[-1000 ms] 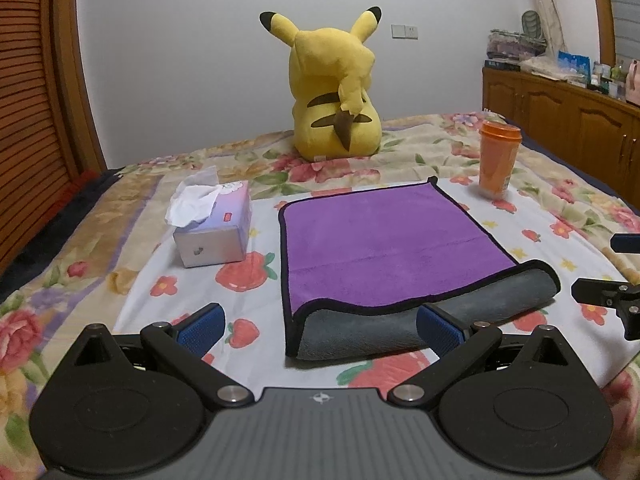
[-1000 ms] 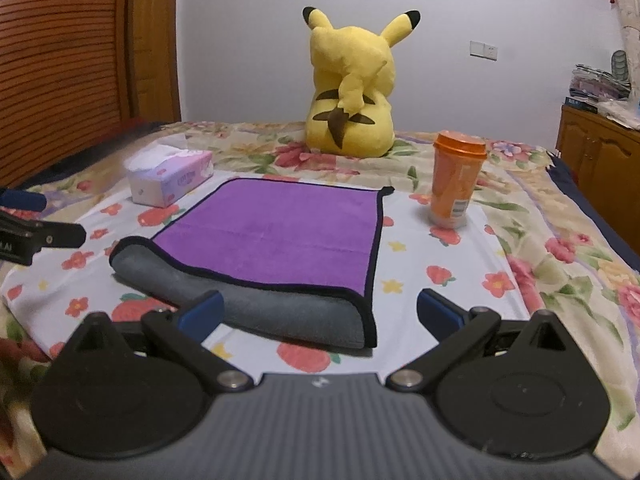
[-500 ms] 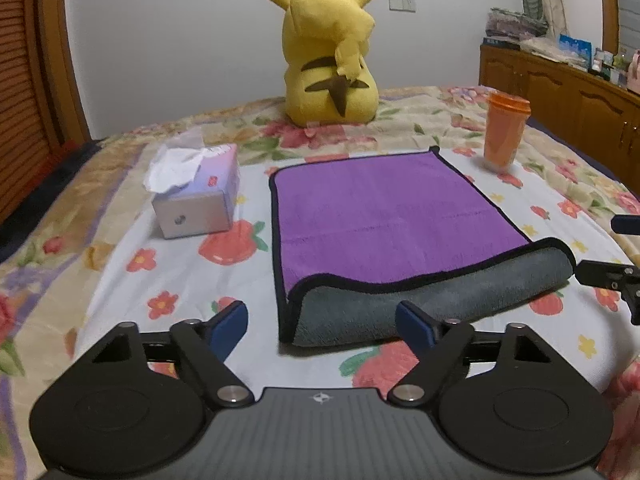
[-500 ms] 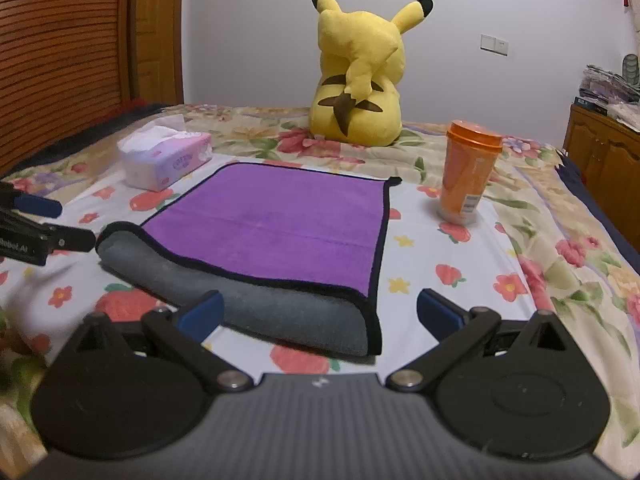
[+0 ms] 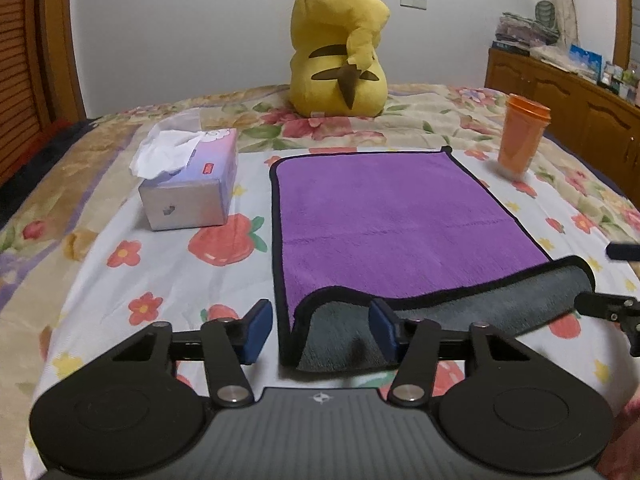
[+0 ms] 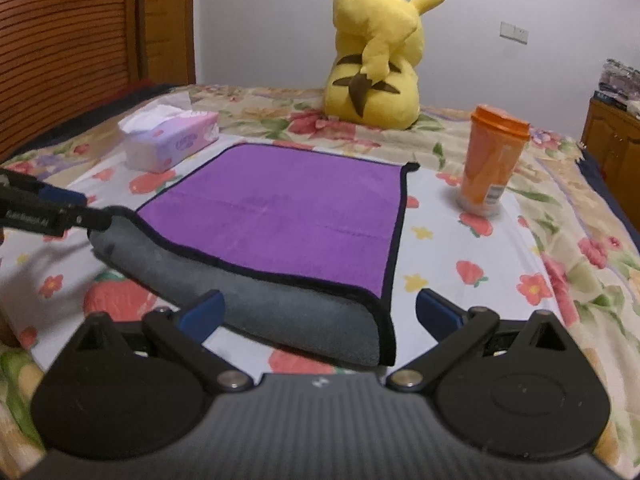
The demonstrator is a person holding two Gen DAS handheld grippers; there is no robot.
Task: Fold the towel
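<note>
A purple towel [image 5: 392,220] with a black hem and a grey underside lies flat on the flowered bedspread; its near edge is turned over, showing a grey band [image 5: 460,312]. My left gripper [image 5: 320,326] is open, its fingers on either side of the towel's near left corner. My right gripper [image 6: 318,312] is open, its fingers straddling the towel's [image 6: 288,216] near right corner. Each gripper shows at the edge of the other's view: the right [image 5: 612,308], the left [image 6: 44,212].
A tissue box [image 5: 188,192] stands left of the towel. An orange lidded cup [image 5: 522,140] stands at its far right. A yellow plush toy [image 5: 340,48] sits behind the towel. A wooden dresser [image 5: 560,96] lines the right wall, a wooden headboard [image 6: 80,40] the left.
Both grippers have moved lower and closer to the towel's near edge. The left gripper's fingers have narrowed somewhat around the near left corner. The towel has not moved.
</note>
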